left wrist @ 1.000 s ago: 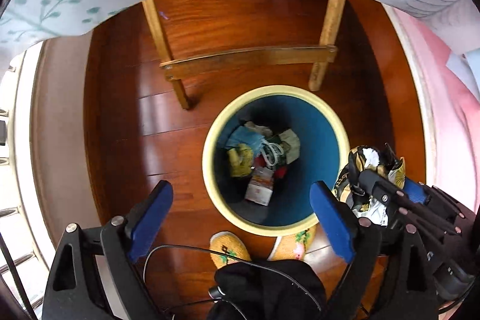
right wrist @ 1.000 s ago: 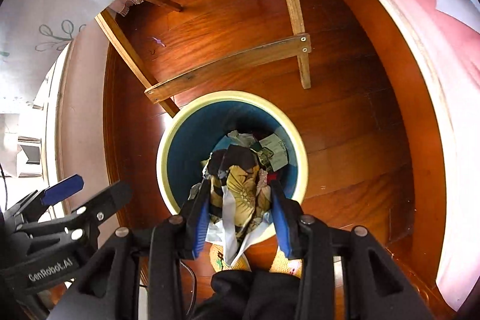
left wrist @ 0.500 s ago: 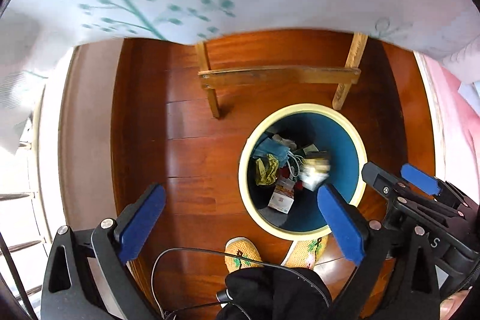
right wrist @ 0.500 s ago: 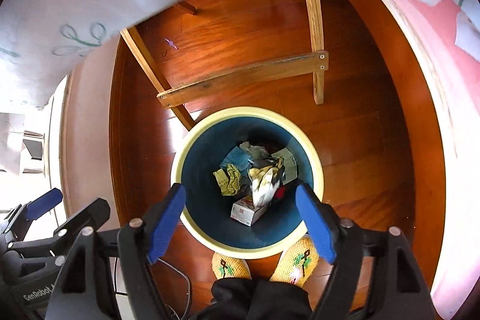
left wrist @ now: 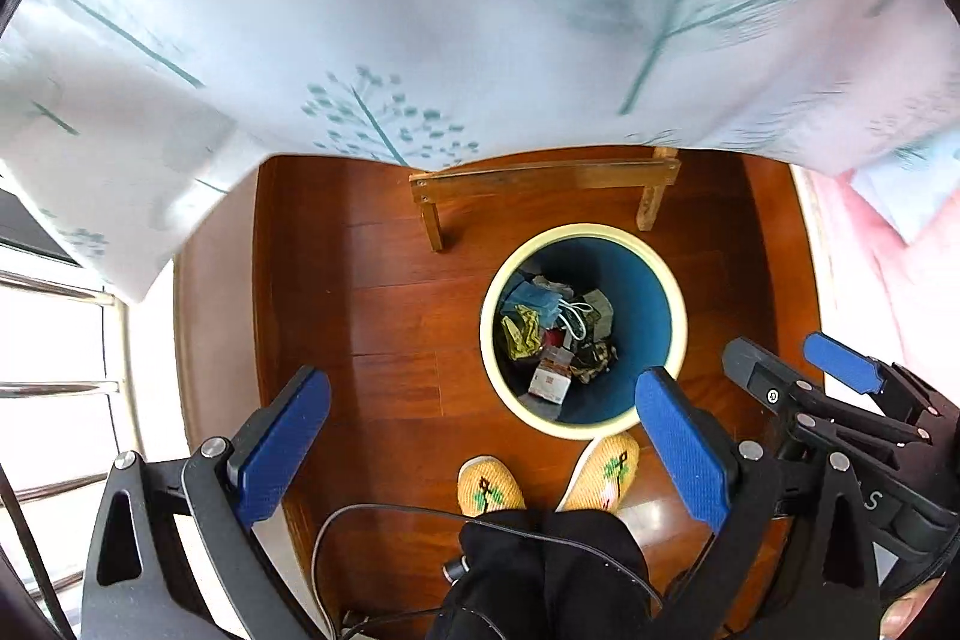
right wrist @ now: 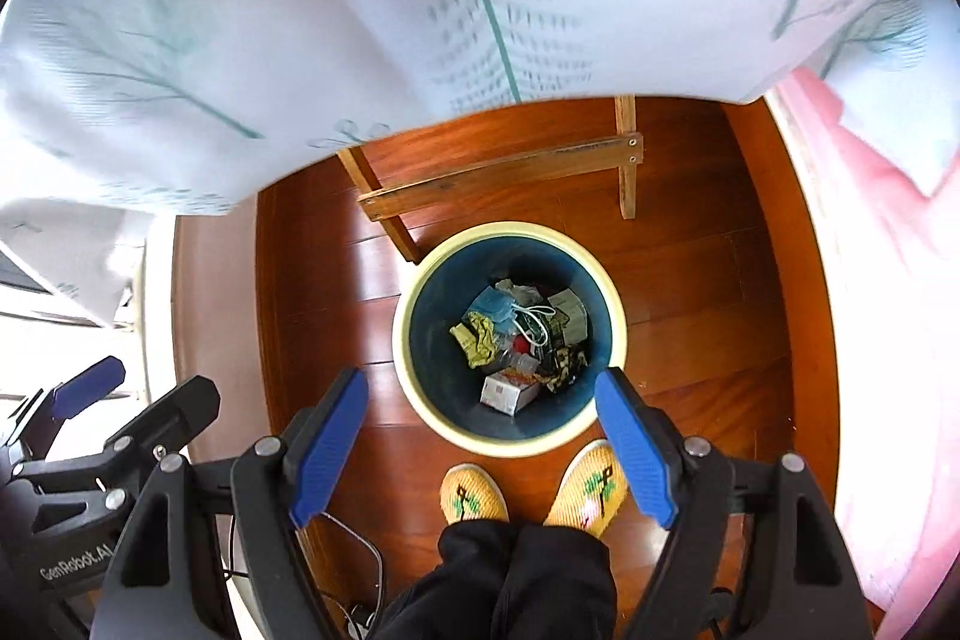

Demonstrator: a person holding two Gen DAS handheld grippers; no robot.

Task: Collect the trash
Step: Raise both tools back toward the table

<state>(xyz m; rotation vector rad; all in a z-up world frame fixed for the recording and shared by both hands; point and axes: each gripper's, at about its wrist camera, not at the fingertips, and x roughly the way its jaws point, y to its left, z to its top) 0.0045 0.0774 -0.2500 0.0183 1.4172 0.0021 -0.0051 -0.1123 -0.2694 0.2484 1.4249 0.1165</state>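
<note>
Left tool (left wrist: 480, 436) gaping wide, empty | right tool (right wrist: 480, 436) likewise, hovering above wastebasket (right wrist: 606, 280) | crumpled wrapper (right wrist: 564, 361), possibly foil, lying among trash inside

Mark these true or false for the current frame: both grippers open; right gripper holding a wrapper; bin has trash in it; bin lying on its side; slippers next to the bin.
1. Both the left gripper and the right gripper are open. True.
2. The right gripper holds a wrapper. False: nothing is between its blue pads.
3. The trash bin has trash in it. True: a small carton and crumpled wrappers lie at the bottom.
4. The trash bin lies on its side. False: it stands upright on the wooden floor, mouth up.
5. The yellow slippers are beside the bin's near rim. True.
</note>
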